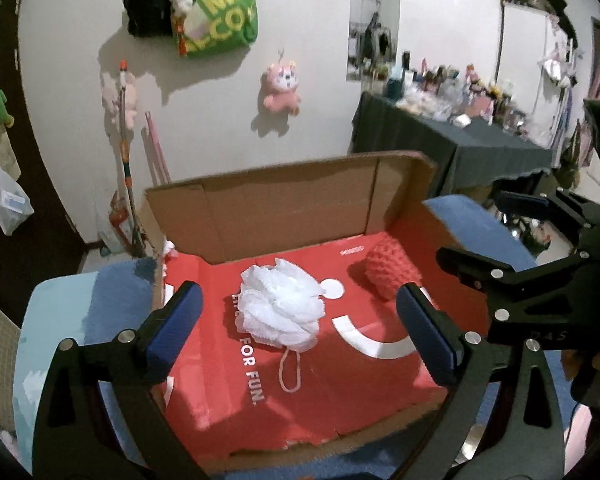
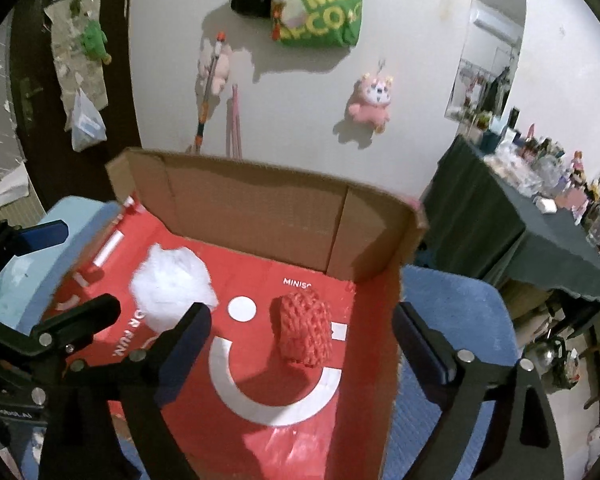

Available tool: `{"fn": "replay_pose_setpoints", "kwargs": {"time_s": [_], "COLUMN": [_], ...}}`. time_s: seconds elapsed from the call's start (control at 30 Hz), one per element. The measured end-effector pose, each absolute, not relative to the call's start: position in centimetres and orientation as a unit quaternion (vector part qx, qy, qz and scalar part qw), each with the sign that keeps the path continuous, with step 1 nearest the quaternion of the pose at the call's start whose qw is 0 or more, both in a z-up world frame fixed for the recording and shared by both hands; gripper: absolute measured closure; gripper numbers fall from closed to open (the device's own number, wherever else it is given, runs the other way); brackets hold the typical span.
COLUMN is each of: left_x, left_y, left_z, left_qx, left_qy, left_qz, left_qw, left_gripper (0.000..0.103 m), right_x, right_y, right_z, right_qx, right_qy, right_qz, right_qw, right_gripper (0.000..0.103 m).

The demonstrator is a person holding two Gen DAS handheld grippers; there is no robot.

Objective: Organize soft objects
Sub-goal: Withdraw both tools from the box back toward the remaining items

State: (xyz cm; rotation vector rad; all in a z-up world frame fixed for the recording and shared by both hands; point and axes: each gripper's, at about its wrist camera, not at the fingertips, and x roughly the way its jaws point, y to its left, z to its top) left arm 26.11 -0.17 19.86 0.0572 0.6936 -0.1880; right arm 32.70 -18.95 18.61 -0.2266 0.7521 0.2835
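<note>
A white mesh bath pouf (image 1: 280, 304) with a cord loop lies in the middle of an open cardboard box with a red printed floor (image 1: 360, 392). A red knitted soft object (image 1: 392, 274) lies at the box's right side. My left gripper (image 1: 300, 328) is open and empty, its fingers on either side of the pouf, just in front of it. In the right wrist view the pouf (image 2: 172, 284) is at the left, the red knitted object (image 2: 304, 330) in the middle of the box (image 2: 260, 432). My right gripper (image 2: 300, 344) is open and empty, its fingers either side of the red object.
The box's brown back flap (image 1: 284, 208) stands upright. The box rests on a blue cushioned surface (image 2: 456, 320). A dark-clothed table (image 1: 452, 140) crowded with small items stands at the right. Bags and a pink plush (image 1: 282, 88) hang on the white wall.
</note>
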Motion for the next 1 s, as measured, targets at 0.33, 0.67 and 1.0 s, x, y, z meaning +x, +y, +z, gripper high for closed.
{"fn": "replay_pose_setpoints", "kwargs": {"time_s": [0.33,0.67,1.0], "left_x": [17.9,9.0,2.1], "left_y": [-0.4,0.1,-0.3], "left_z": [23.1,22.6,19.6], "left_qx": [0.024,0.008,-0.003], "left_qy": [0.259,0.197,0.165], "left_qz": [-0.090,-0.091,-0.076], "left_qw": [0.961,0.976,0.983], "left_gripper": [0.000,0.000,0.000], "right_x": [24.5,14.5,5.0], "right_y": [-20.6,-23.2,-24.2], "right_z": [23.1,24.9,22.0], "right_qx": [-0.096,-0.063,-0.063], "right_qy": [0.287,0.215,0.163], "right_qz": [0.147,0.154,0.147], "right_qw": [0.942,0.962,0.974], "right_gripper": [0.000,0.000,0.000]}}
